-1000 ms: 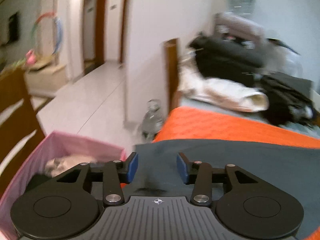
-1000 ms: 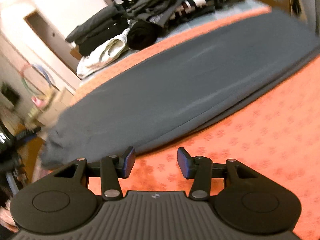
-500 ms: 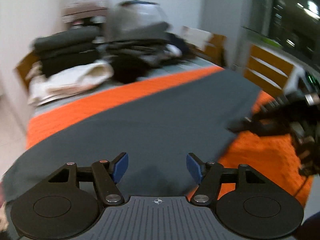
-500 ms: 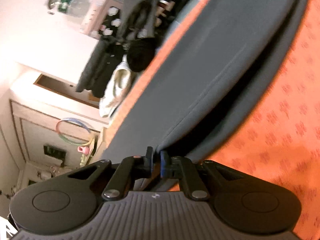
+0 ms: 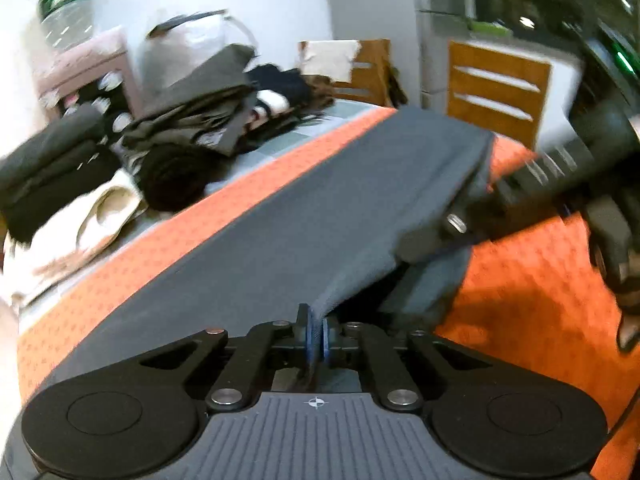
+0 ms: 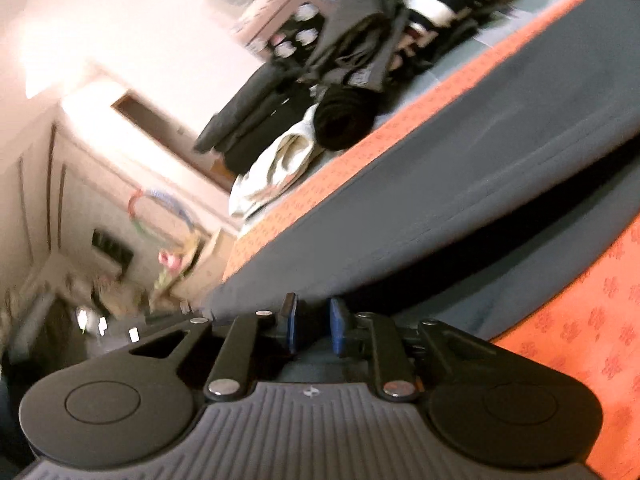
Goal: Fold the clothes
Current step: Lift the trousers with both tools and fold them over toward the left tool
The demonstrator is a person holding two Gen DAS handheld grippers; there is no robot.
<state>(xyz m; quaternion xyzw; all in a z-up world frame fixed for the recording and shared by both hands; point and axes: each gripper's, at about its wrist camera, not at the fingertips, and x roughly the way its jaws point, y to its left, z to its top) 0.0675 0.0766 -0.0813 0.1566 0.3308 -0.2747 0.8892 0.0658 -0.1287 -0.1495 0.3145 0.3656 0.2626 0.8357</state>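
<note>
Grey garment (image 5: 304,232) lay lengthwise across the orange-covered surface (image 5: 532,304), its near edge lifted, probably for turning over into a fold. Left gripper (image 5: 316,330) had its jaws pinching that edge. Right gripper (image 6: 312,326) held the edge too, jaws slightly apart around bunched cloth. No containers were clearly visible.

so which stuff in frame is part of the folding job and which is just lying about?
In the job:
- grey garment, near edge lifted off the orange cover
- left gripper, shut on that edge
- right gripper, pads close on the same cloth

Lying about:
- pile of dark clothes
- cream garment
- wooden chairs
- water jug
</note>
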